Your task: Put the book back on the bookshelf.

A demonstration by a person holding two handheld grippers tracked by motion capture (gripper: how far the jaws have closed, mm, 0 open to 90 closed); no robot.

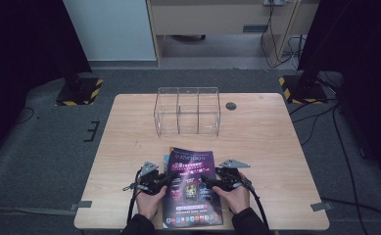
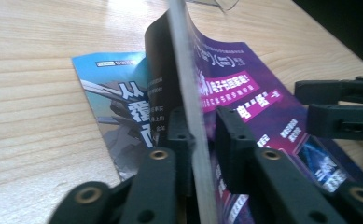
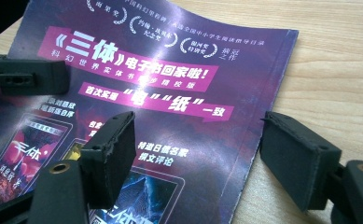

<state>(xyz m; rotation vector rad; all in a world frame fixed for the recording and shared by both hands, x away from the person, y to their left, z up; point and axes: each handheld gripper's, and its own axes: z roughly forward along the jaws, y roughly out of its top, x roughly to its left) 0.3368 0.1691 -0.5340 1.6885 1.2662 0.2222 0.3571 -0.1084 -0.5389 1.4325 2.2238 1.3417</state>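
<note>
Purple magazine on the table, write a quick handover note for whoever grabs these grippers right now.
Left gripper: shut on the edge of the purple magazine, that edge lifted off the table.
Right gripper: open, jaws straddling the magazine's other edge, not pressing it.
Blue magazine lies flat under the purple one. Clear three-compartment organizer stands empty farther back on the table.
Done: one edge gripped and raised.
Left: probably close the right gripper, then lift the magazine, likely toward the organizer.

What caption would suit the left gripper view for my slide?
Left tool pinches the edge of a purple magazine, lifting it off a blue one on the wooden table.
</note>
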